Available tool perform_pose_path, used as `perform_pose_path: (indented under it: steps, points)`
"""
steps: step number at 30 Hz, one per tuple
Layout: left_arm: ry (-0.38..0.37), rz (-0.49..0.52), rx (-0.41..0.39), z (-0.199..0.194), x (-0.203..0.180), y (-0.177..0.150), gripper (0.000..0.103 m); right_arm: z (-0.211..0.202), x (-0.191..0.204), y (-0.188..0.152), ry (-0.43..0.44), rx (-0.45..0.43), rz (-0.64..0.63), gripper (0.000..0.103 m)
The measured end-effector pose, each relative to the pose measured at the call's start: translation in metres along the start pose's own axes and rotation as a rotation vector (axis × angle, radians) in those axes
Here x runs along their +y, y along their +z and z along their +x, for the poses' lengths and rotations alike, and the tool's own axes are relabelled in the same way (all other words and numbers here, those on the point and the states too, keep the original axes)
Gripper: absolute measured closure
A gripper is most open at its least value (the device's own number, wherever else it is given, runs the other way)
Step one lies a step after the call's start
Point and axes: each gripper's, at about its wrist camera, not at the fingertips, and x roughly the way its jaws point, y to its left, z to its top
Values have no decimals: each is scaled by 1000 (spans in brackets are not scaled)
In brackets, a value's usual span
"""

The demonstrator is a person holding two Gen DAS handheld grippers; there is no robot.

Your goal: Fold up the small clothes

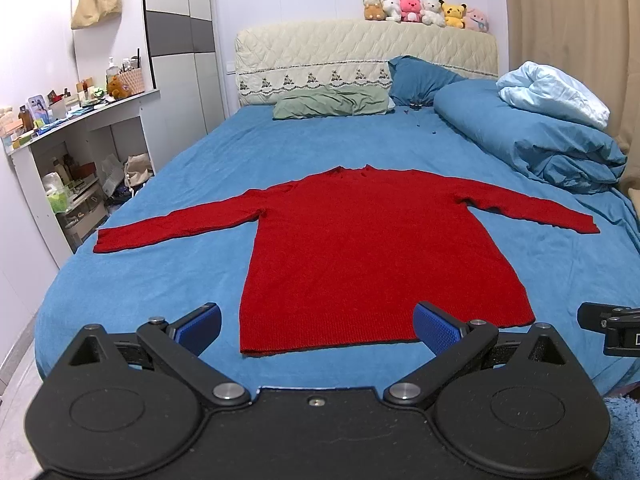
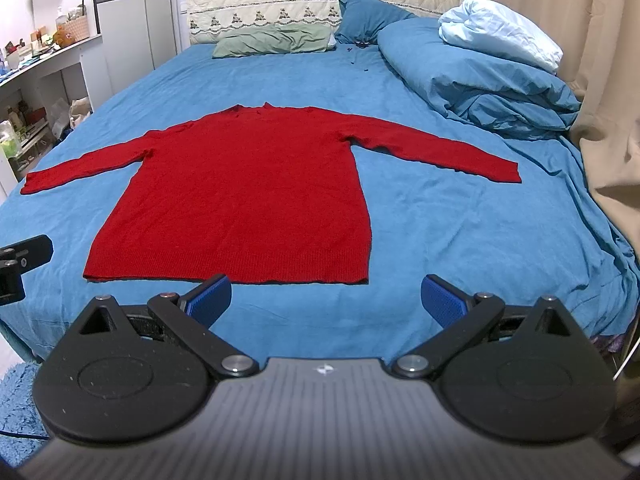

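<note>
Red sweater (image 1: 360, 248) spread flat, folding not yet begun

The sweater lay across the middle of the frame on the blue bedsheet (image 1: 168, 280), both sleeves stretched outward, hem nearest the cameras. The left gripper (image 1: 318, 326) and right gripper (image 2: 326, 298) hovered at the bottom edge – fingers spread wide, holding nothing – so every fold seemingly remained to be made.

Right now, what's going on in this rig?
A person holds two grippers over a bed. A red sweater lies flat on the blue sheet, sleeves spread, hem nearest the cameras, unfolded. The left gripper and right gripper both hover open near the hem, touching nothing. Folding hasn't started.
</note>
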Motion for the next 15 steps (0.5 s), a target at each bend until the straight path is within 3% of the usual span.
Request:
perform_pose_path:
  steps: [15]
  points:
    - [4, -8, -4, -2, 0, -2, 0, 0, 1, 0, 2, -3, -3, 0]
